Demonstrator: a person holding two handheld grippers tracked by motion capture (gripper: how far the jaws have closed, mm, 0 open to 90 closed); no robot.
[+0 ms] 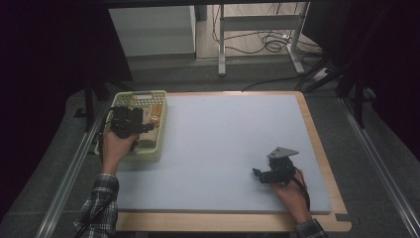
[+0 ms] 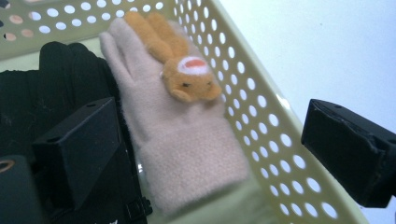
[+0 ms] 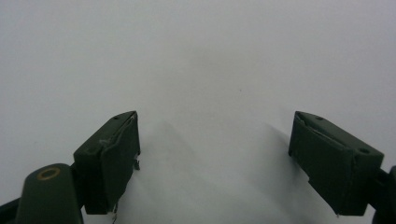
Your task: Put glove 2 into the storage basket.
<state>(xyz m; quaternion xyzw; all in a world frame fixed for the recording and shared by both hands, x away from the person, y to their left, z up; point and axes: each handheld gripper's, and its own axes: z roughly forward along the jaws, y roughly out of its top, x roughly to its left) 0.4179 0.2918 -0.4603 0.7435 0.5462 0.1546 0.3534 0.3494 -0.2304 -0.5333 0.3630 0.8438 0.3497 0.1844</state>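
pink glove [image 2: 187, 140] | lies in the yellow basket [image 2: 261, 116] beside a black glove [image 2: 51, 84] | left gripper [image 2: 210, 144] wide open over it, right gripper [image 3: 215, 158] open, holding nothing | step looks like reaching; next, close on the glove

Dim room, grey carpet [image 1: 163, 74] underfoot, pale mat [image 1: 223, 144] on the wood-edged counter [image 1: 322, 148]; beyond it a metal frame [image 1: 257, 29], tangled cables [image 1: 270, 42], dark curtains [image 1: 44, 59] at both sides.

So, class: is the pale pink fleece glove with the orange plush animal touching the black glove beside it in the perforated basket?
Touching. The left gripper view shows the pale pink fleece glove lying edge to edge against the black glove, no gap between.
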